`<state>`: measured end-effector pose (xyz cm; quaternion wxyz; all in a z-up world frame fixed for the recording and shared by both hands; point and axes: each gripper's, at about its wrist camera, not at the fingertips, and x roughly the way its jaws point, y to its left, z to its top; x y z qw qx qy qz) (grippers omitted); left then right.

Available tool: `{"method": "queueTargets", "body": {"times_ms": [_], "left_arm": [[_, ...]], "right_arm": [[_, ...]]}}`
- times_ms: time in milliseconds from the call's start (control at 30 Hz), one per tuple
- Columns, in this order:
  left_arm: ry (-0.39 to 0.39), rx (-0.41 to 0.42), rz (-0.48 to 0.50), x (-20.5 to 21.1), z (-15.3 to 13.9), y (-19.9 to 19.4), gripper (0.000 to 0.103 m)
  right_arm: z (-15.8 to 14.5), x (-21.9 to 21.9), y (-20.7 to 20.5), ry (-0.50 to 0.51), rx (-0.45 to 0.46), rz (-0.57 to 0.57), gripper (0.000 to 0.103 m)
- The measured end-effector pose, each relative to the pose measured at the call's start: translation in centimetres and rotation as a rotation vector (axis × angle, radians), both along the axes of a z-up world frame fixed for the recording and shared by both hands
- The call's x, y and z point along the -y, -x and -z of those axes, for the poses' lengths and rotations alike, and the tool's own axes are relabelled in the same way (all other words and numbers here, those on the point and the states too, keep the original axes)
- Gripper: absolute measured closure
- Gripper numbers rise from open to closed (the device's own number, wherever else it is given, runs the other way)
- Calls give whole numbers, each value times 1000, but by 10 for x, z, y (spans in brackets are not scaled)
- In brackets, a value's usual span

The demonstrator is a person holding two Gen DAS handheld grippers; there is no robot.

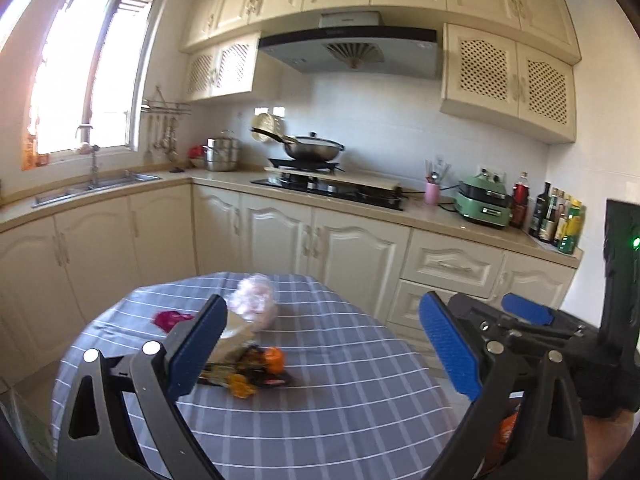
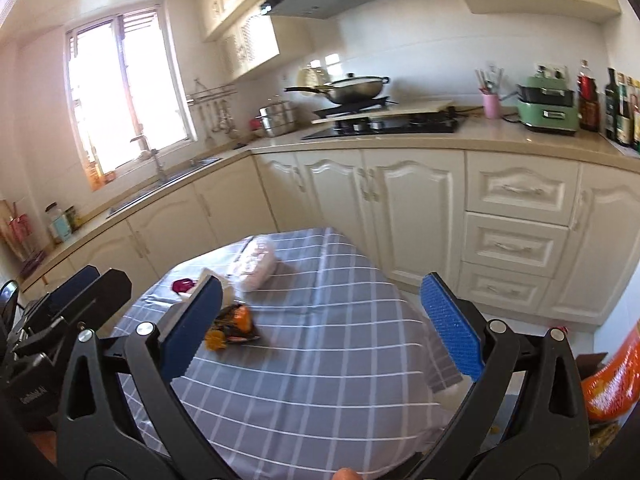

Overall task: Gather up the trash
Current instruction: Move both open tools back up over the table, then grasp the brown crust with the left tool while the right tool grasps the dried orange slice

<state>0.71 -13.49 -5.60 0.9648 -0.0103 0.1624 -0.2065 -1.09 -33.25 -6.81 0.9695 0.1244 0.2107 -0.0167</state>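
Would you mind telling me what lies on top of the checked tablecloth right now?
On the tablecloth lie a clear plastic bag, a magenta wrapper and dark-orange wrappers. A pale item sits partly hidden behind the left jaw, so it stays unidentified.

No text can be read for certain: pale lettering on the black body of the left gripper point(image 2: 32, 394), beside the checked table point(image 2: 320, 380), and the counter bottles' point(image 2: 612, 104) labels are too blurred.
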Motion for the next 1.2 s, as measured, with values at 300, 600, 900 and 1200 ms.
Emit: {"method": "queueTargets", "body": {"times_ms": [300, 600, 900, 1200], "left_arm": [[-41, -23, -95, -61, 23, -8, 8], [-92, -188, -178, -113, 82, -36, 8], [-120, -407, -172, -132, 142, -85, 8], [-107, -553, -116, -133, 164, -115, 32]], "right_arm": [[7, -48, -21, 41, -45, -101, 6], [48, -88, -59, 67, -183, -214, 6], [94, -124, -100, 43, -330, -331, 10], [130, -149, -138, -19, -441, -374, 35]]}}
